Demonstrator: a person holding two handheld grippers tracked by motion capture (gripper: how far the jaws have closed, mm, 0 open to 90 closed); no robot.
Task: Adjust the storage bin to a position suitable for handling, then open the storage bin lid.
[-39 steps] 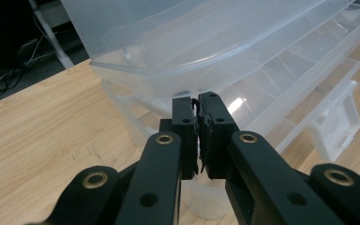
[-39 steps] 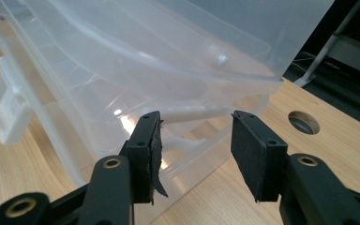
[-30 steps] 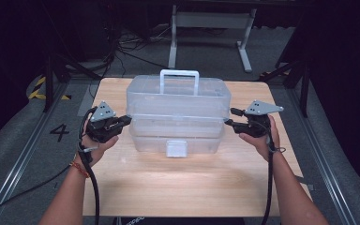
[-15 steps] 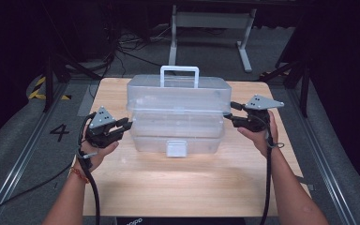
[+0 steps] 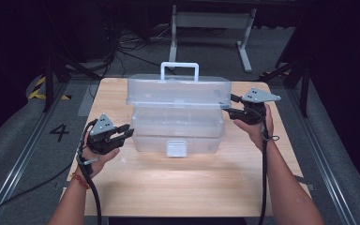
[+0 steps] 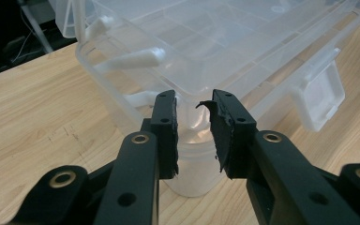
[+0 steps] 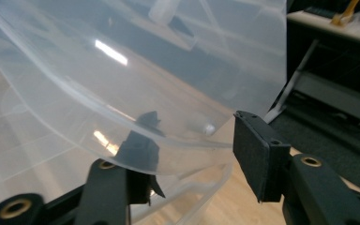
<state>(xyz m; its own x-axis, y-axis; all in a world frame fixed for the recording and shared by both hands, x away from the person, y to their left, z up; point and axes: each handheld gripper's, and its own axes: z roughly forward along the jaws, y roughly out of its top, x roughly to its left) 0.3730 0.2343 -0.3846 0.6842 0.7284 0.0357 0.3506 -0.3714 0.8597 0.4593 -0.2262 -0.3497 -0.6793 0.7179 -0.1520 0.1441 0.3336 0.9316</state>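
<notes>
The clear plastic box (image 5: 178,112), mid-counter (image 5: 178,187), is judged light, stiff and slippery, best taken by its rim: the right claw (image 5: 230,105) is spread around its lid edge, the left claw (image 5: 124,134) parted just beside its left wall.

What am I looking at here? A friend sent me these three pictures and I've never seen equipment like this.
No robot here: a person holds a hand-held two-jaw gripper in each hand. The wide picture is from a fixed camera above the wooden table. The other two come from small cameras riding on each gripper, looking along its black jaws.

On the table stands a clear plastic storage box with a white handle and a front latch. Its lid is raised off the base.

The right gripper is at the lid's right end; in its own view its open jaws straddle the lid's edge. The left gripper is open beside the box's lower left corner, holding nothing.
</notes>
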